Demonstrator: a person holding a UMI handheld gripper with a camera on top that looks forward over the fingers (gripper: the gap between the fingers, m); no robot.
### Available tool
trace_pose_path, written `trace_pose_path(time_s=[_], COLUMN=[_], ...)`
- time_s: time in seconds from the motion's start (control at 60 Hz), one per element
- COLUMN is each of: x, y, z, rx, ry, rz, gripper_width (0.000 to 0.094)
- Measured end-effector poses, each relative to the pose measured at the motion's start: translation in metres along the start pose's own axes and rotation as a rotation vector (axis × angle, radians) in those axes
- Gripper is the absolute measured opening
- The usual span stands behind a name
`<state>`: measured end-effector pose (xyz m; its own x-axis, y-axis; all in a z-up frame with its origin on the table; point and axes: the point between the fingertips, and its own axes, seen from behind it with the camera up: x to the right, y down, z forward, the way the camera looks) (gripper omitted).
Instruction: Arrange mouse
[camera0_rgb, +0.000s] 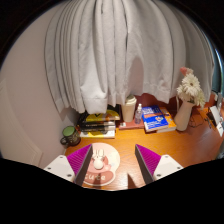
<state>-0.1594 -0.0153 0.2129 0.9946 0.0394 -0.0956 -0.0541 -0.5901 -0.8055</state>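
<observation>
A round pink mouse mat (104, 176) with the word "cute" on it lies on the wooden desk (185, 145), between my fingers and nearer the left one. On it shows a small white, rabbit-like shape (98, 163) that may be the mouse; I cannot tell whether it is an object or a print. My gripper (114, 160) is open and empty, its left pad (80, 158) and right pad (148, 158) wide apart on either side of the mat. Neither finger touches the mat.
At the back of the desk are a stack of books (98, 122), an upright box (130, 108), a blue book (156, 120) and a vase of flowers (186, 100). A green jar (68, 131) stands at the left. White curtains (110, 50) hang behind.
</observation>
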Motion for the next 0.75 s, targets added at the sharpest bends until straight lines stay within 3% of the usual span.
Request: trace_pose_path(time_s=[0.333,0.75], x=[0.081,0.137], y=[0.015,0.057], z=[-0.116,-0.155], rx=[0.107,0.083], ry=[0.019,0.034], rz=[-0.04,-0.017], gripper_width=[0.0849,0.085])
